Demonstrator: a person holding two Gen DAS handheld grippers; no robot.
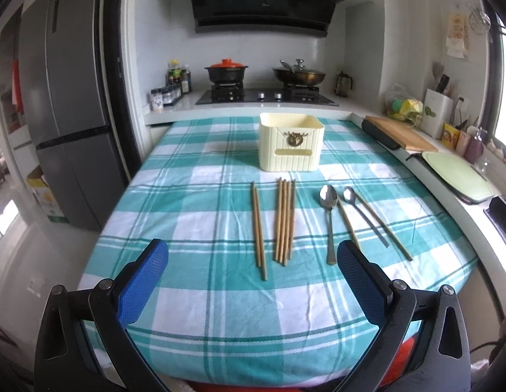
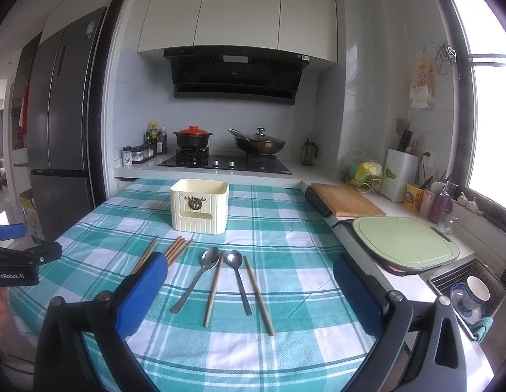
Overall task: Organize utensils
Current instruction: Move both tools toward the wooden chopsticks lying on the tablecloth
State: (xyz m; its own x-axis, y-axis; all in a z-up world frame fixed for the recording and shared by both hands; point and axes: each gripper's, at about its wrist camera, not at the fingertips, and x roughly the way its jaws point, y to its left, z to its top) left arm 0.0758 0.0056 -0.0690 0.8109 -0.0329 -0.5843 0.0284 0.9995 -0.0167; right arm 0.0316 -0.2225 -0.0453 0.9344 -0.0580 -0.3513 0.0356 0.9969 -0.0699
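A cream utensil holder (image 1: 291, 146) (image 2: 199, 205) stands upright at the far middle of the checked tablecloth. In front of it lie a pair of wooden chopsticks (image 1: 259, 230), a bundle of several chopsticks (image 1: 285, 220) (image 2: 178, 248), two metal spoons (image 1: 329, 214) (image 2: 200, 272) (image 2: 238, 277) and two single chopsticks (image 2: 214, 289) (image 2: 259, 295) between and beside them. My left gripper (image 1: 253, 263) hovers open over the near table edge, short of the chopsticks. My right gripper (image 2: 249, 276) is open above the spoons, empty. The left gripper's body (image 2: 21, 254) shows at the right view's left edge.
A fridge (image 1: 66, 98) stands left of the table. Behind it is a stove with a red-lidded pot (image 1: 226, 71) and a wok (image 1: 298, 73). On the right counter lie a wooden board (image 2: 346, 200), a green board (image 2: 406, 241) and a sink with a cup (image 2: 472, 294).
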